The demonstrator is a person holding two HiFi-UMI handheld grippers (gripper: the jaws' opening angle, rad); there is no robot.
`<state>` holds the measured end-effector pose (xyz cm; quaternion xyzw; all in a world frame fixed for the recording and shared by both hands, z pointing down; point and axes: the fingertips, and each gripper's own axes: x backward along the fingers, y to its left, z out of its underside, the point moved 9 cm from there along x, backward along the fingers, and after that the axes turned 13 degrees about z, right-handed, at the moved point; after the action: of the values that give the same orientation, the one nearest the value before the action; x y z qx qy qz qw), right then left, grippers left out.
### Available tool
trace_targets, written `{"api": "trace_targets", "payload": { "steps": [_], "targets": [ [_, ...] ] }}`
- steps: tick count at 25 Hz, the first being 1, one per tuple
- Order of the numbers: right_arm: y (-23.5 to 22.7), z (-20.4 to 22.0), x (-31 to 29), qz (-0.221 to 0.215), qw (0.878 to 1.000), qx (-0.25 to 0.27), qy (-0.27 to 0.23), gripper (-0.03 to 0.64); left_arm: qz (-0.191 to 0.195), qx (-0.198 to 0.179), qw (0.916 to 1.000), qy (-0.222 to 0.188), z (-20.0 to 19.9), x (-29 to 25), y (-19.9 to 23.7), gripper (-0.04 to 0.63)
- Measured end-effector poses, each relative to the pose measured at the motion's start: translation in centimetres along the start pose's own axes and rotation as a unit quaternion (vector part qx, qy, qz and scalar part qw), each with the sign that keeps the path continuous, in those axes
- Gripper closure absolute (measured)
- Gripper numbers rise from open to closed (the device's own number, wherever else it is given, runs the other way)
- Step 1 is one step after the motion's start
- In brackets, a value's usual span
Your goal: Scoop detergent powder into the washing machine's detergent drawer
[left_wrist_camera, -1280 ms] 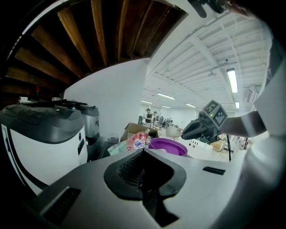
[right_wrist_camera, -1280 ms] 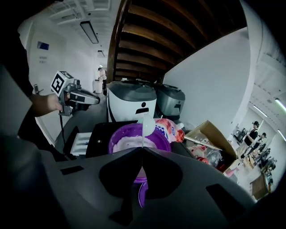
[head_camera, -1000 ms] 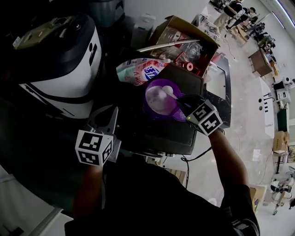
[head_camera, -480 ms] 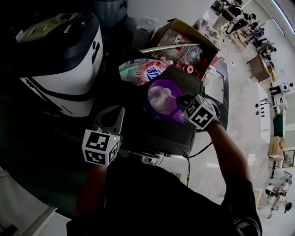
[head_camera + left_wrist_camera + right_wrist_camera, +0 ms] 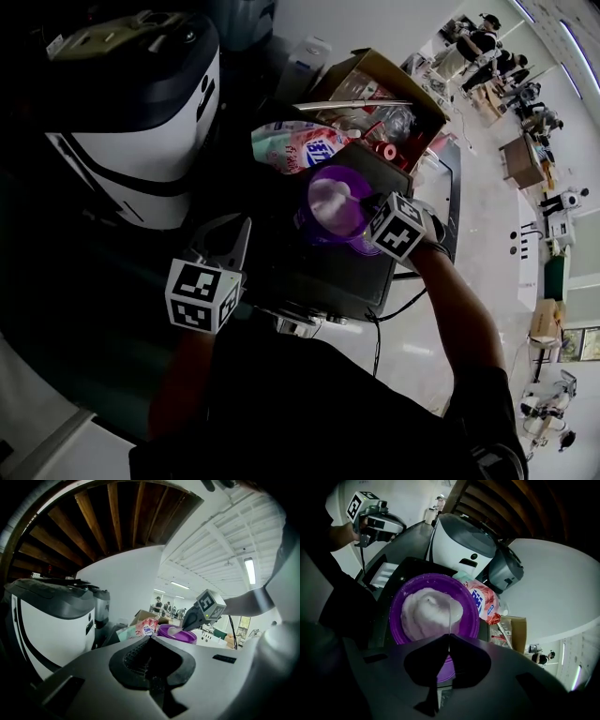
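Note:
A purple bowl (image 5: 330, 208) heaped with white detergent powder (image 5: 430, 610) sits on a black machine top (image 5: 319, 272). My right gripper (image 5: 364, 204) reaches over the bowl's right rim, shut on a thin clear scoop (image 5: 449, 619). The scoop's end lies in the powder. In the left gripper view the scoop (image 5: 174, 630) slants from the right gripper (image 5: 187, 623) down into the bowl (image 5: 178, 634). My left gripper (image 5: 227, 239) hangs at the machine's left edge, shut and holding nothing. A pale ribbed compartment (image 5: 384, 573), perhaps the drawer, shows beside the machine top.
A pink and white detergent bag (image 5: 302, 145) lies behind the bowl. An open cardboard box (image 5: 375, 89) full of packets stands further back. A tall white and dark appliance (image 5: 141, 122) rises on the left. People stand far off across the hall.
The right gripper has edged a little left, further over the bowl, with the scoop. The left gripper has hardly moved.

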<state>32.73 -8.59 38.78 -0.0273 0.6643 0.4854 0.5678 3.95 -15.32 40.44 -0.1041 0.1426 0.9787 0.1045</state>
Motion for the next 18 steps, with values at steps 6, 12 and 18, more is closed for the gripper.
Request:
{"api": "trace_targets", "payload": {
  "steps": [6,12,18],
  "targets": [
    [0.5,-0.5,-0.4,-0.028,1.0,0.004,0.005,0.598,-0.01,0.0,1.0,0.0,0.0,0.7,0.2,0.588],
    [0.9,-0.8,-0.6,-0.058,0.998,-0.005,0.01,0.598,-0.008,0.001,1.0,0.002,0.1,0.8,0.0,0.587],
    [1.1,-1.1,-0.4,-0.075,0.997,0.005,0.012,0.598,-0.007,0.004,1.0,0.005,0.4,0.9,-0.2,0.588]
  ]
}}
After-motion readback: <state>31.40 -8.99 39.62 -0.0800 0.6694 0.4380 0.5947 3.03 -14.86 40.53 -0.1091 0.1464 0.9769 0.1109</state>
